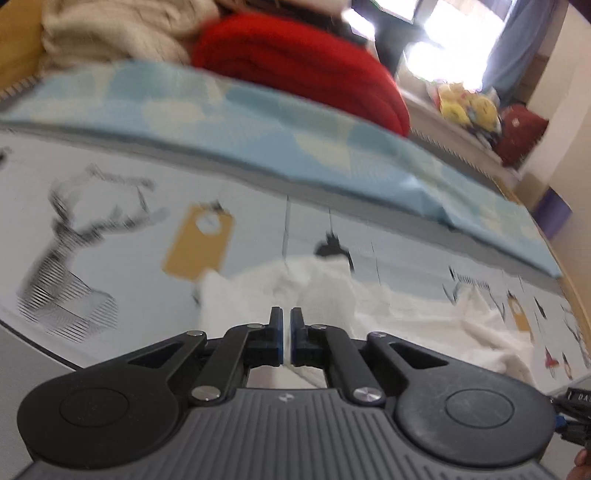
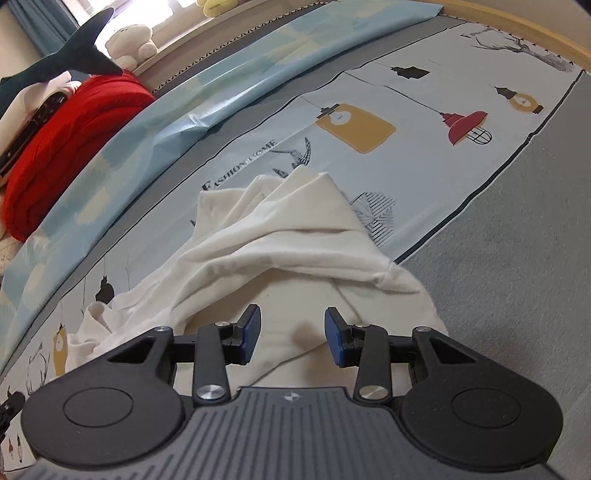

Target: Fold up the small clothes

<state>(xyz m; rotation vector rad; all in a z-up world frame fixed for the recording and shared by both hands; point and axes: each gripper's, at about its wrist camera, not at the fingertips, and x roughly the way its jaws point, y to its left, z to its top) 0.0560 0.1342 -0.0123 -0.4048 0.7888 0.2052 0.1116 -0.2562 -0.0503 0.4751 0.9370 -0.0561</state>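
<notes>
A small white garment (image 2: 280,240) lies crumpled on a printed bed sheet (image 2: 406,166). In the right wrist view my right gripper (image 2: 293,332) is open, its blue pads either side of the garment's near edge, just above the cloth. In the left wrist view the same white garment (image 1: 332,291) lies just ahead of my left gripper (image 1: 287,325), whose jaws are nearly together with a thin gap. No cloth shows between them. This view is motion-blurred.
A light blue patterned cloth (image 1: 258,125) runs along the far side of the sheet. A red blanket (image 2: 66,140) and cream bedding (image 1: 122,29) lie behind it. Plush toys (image 2: 133,40) sit by the window. Grey mattress (image 2: 517,277) lies to the right.
</notes>
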